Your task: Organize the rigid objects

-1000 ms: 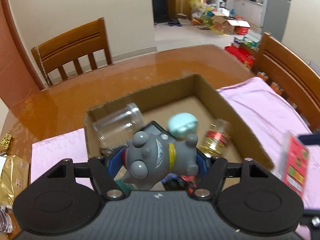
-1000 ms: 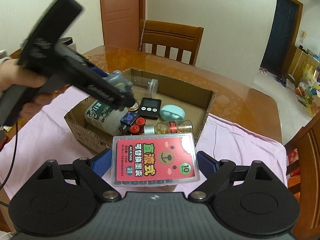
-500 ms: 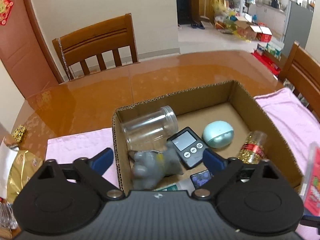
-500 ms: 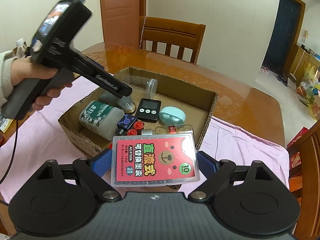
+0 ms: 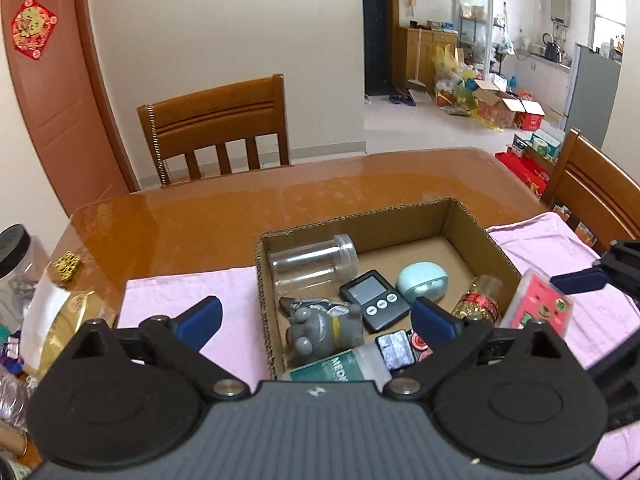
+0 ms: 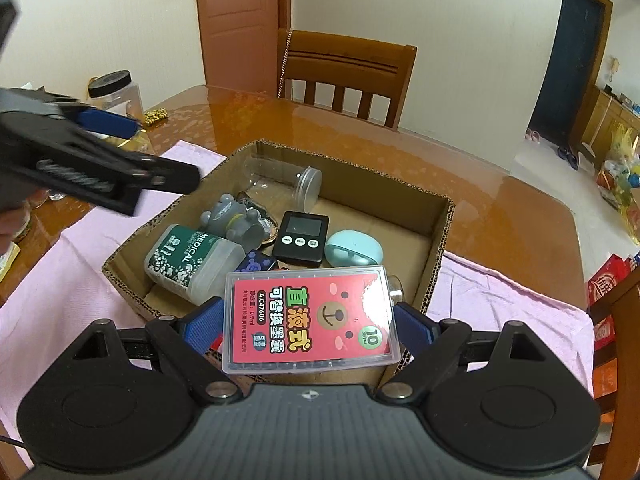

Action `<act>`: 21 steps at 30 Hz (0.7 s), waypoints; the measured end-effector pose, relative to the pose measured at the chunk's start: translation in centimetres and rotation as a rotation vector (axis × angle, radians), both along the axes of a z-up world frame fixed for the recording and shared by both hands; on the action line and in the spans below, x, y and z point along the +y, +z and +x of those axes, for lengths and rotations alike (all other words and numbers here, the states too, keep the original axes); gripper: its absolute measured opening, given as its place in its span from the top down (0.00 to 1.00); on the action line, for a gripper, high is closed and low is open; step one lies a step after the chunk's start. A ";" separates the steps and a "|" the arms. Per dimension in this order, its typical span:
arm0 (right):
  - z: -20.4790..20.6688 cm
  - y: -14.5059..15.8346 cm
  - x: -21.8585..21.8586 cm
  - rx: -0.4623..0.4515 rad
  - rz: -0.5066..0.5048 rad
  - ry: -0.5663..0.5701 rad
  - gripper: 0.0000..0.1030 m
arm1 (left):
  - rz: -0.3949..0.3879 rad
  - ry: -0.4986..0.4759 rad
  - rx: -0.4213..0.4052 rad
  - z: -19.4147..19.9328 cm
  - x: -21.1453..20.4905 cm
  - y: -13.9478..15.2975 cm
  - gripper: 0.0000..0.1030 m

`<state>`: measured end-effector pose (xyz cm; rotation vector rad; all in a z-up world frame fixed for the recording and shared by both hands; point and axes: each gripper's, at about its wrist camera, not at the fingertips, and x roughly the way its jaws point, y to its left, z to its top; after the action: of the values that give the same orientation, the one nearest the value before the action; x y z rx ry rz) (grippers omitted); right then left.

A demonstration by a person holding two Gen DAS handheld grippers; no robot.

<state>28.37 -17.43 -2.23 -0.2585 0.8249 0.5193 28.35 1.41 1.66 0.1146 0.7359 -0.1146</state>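
Observation:
An open cardboard box (image 5: 360, 222) (image 6: 444, 232) sits on a pink cloth. In it lie a grey toy figure (image 5: 320, 330) (image 6: 234, 220), a clear jar (image 5: 308, 262), a black timer (image 5: 374, 306), a teal case (image 5: 422, 286), a white-green medical bottle (image 6: 192, 260) and a gold-filled bottle (image 5: 476, 304). My left gripper (image 5: 314, 312) hovers above the box's near-left corner. Its jaws are opening and hold nothing. My right gripper (image 6: 308, 312) is shut on a clear plastic case with a red label (image 6: 310, 316) (image 5: 536, 308), over the box's near edge.
Wooden chairs (image 5: 216, 128) (image 5: 596, 188) stand behind and to the right of the glossy brown table (image 5: 224, 216). At the table's left are a black-lidded clear jar (image 6: 116, 92), a gold packet (image 5: 60, 320) and small clutter. The pink cloth (image 5: 180, 292) spreads on both sides of the box.
The left gripper's jaws opened and let go of the grey toy, which now lies in the box; the gripper drew back and up. The right gripper carried the red case closer to the box.

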 end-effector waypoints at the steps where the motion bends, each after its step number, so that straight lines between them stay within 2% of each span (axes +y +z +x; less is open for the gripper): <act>1: 0.1 -0.2 0.1 0.003 -0.004 -0.004 0.10 | -0.011 0.006 0.000 -0.3 0.2 0.0 0.02; 3: 0.3 -0.5 0.2 0.013 -0.011 -0.008 0.06 | -0.033 0.015 0.001 -0.9 0.6 0.0 0.02; 4: 0.2 -0.5 0.3 0.014 -0.011 -0.011 0.00 | -0.043 0.023 0.001 -1.1 0.8 0.0 0.02; 8: 0.0 -0.2 0.3 0.005 0.011 -0.032 0.00 | -0.058 0.039 -0.005 -1.7 1.1 -0.1 0.01; 13: -0.3 0.1 0.4 0.005 -0.011 -0.056 0.00 | -0.056 0.046 -0.010 -2.7 1.0 -0.2 0.01; 18: -0.7 1.0 0.2 0.026 -0.025 -0.103 0.00 | -0.088 0.067 0.008 -3.6 1.1 -0.6 0.01; 21: -0.9 1.3 0.1 0.051 -0.043 -0.149 0.00 | -0.065 0.092 0.008 -4.3 0.8 -0.7 0.01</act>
<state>27.44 -17.29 -0.89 -0.2221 0.8986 0.3700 24.05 2.25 0.93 0.0184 0.7431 -0.0513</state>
